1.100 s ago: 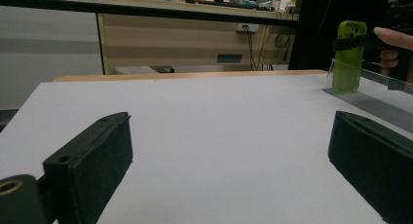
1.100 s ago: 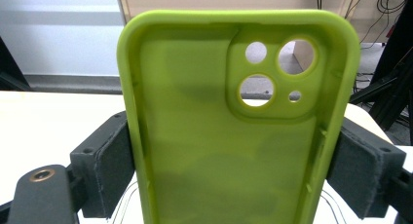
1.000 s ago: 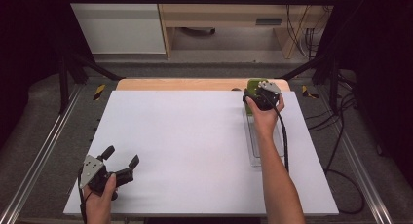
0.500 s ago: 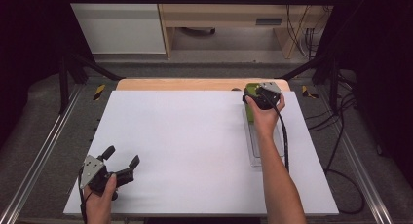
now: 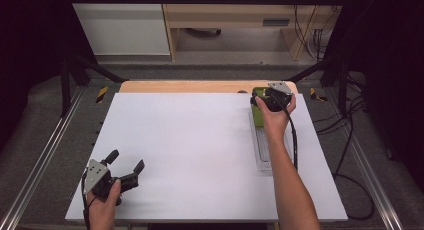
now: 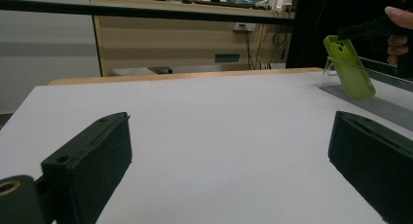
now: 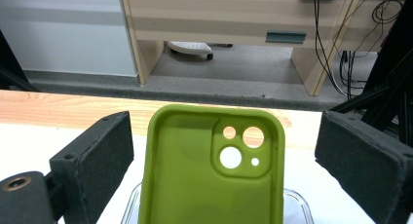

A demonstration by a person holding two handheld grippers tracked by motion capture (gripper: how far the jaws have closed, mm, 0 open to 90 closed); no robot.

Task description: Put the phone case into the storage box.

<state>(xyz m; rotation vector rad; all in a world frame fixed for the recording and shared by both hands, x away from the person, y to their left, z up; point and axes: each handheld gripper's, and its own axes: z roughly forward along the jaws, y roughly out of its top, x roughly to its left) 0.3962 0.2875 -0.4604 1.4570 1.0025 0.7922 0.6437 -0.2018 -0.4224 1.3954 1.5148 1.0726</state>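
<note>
Two open grippers: right gripper (image 5: 270,96) brackets the green phone case (image 7: 210,170) far right, ungripped; next, close; left gripper (image 5: 119,166) idles near left

Green phone case (image 7: 209,170) bottom cut off by lower frame edge

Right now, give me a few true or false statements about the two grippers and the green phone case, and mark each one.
1. The green phone case leans on a clear stand. True.
2. The right gripper is clamped shut on the case. False: its fingers stand apart on either side of it.
3. The left gripper is open over bare white table. True.
4. The case lies at the table's near left corner. False: it is at the far right.
</note>
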